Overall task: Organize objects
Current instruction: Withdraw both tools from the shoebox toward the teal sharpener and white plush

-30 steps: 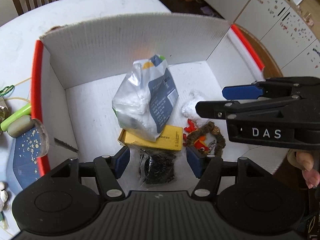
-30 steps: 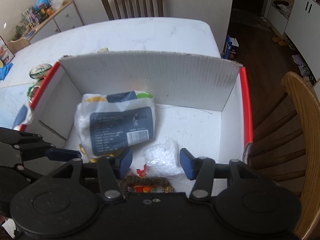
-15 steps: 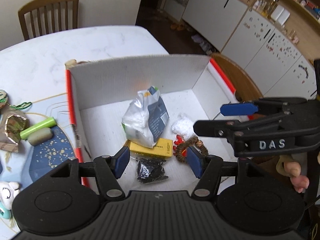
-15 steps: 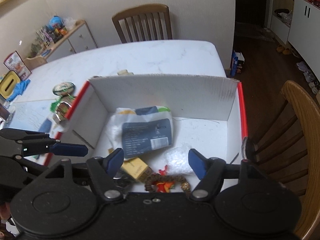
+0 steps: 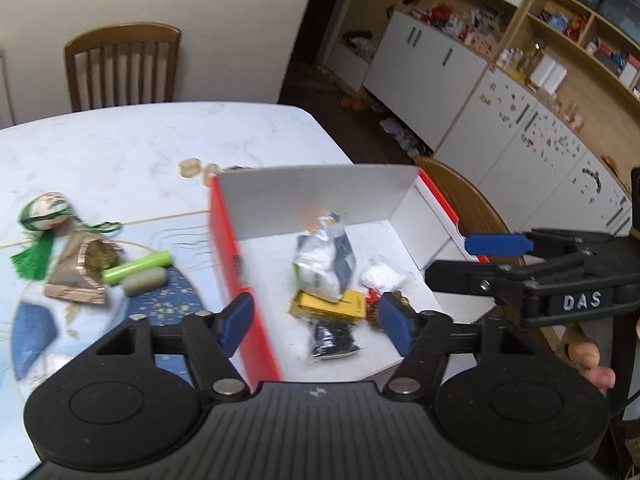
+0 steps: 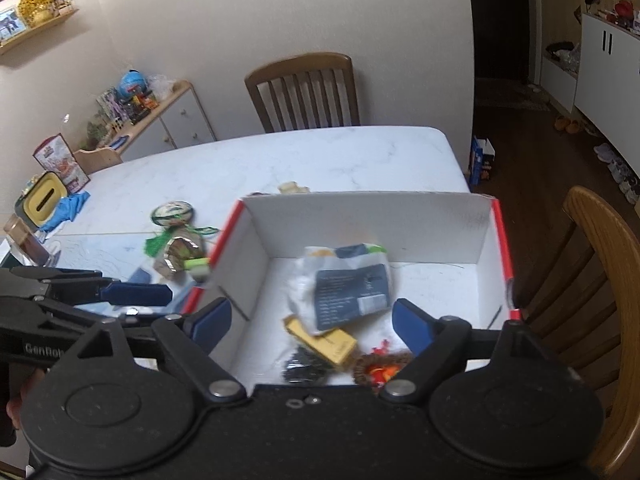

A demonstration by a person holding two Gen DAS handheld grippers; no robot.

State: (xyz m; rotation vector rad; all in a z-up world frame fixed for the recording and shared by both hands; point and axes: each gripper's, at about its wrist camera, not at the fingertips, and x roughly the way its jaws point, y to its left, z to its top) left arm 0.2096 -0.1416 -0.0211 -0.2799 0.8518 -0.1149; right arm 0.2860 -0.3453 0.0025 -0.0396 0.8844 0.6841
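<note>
A white cardboard box [image 5: 240, 280] [image 6: 360, 224] with red rims stands open on the table. Inside lie a white and blue plastic bag [image 5: 324, 264] [image 6: 348, 288], a yellow carton [image 5: 332, 306] [image 6: 328, 342], a black packet [image 5: 332, 338] [image 6: 302, 364], a clear white packet [image 5: 382, 278] and a brown bead bracelet [image 5: 374, 312] [image 6: 380, 368] with red bits. My left gripper [image 5: 316, 322] [image 6: 100, 284] hovers above the box's near left side, its jaws opening on nothing. Over the near right side, my right gripper [image 6: 311, 325] [image 5: 480, 264] is also opening and empty.
Left of the box, on a blue patterned mat, lie a green tasselled ball [image 5: 46, 210] [image 6: 174, 214], a green tube [image 5: 138, 266], a beige bar [image 5: 144, 280] and a brown wrapped piece [image 5: 80, 276]. One wooden chair [image 6: 304, 92] stands behind the table, another [image 6: 600, 280] beside the box.
Both grippers have risen and drawn back from inside the box. Their jaws have widened, the right one most. More of the table and room now shows.
</note>
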